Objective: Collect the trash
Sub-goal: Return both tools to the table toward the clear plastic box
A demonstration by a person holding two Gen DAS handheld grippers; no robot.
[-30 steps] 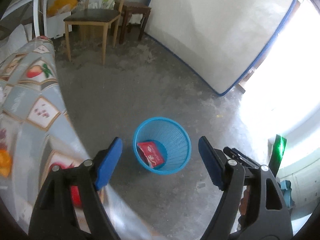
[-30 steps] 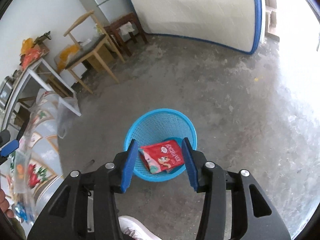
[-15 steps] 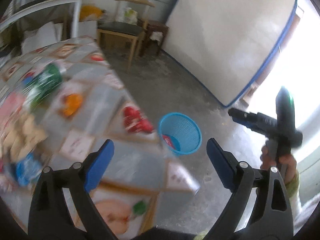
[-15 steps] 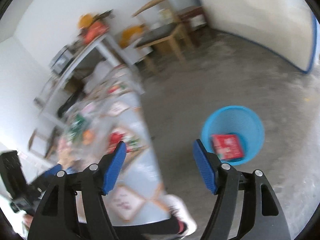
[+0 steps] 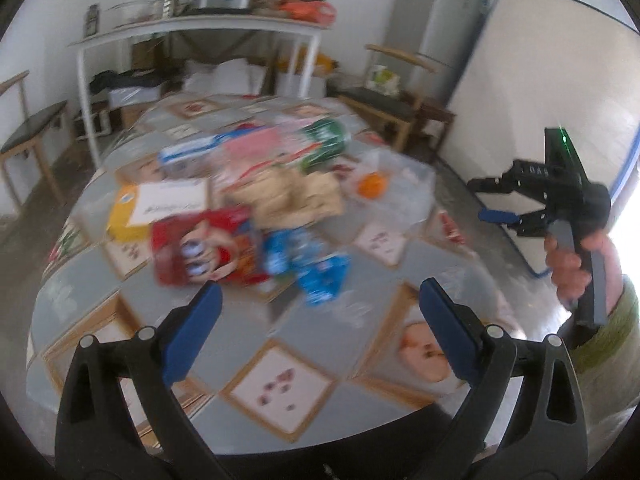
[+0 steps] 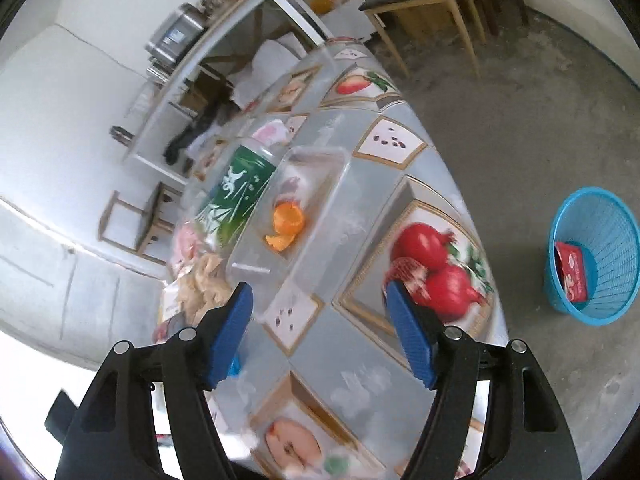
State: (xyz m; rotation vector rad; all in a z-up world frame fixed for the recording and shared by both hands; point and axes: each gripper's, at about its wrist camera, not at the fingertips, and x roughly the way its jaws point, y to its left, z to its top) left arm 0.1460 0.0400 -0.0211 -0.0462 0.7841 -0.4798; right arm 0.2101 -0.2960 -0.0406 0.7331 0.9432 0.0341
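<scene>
My left gripper is open and empty above the near edge of the table, facing a blurred pile of trash: a red cartoon packet, blue wrappers, a yellow-and-white box, crumpled brown paper and a green packet. My right gripper is open and empty over the table, near a clear plastic tray holding orange peel. The green packet lies beside the tray. The blue basket stands on the floor at right with a red packet inside.
The right gripper also shows in the left wrist view, held out past the table's right side. A white shelf with clutter stands behind the table. Wooden chairs and a fridge are at the back. A leaning mattress lines the right wall.
Both grippers swung from the floor basket back to the table. The red packet left my right gripper and lies in the basket. Both views are motion-blurred.
</scene>
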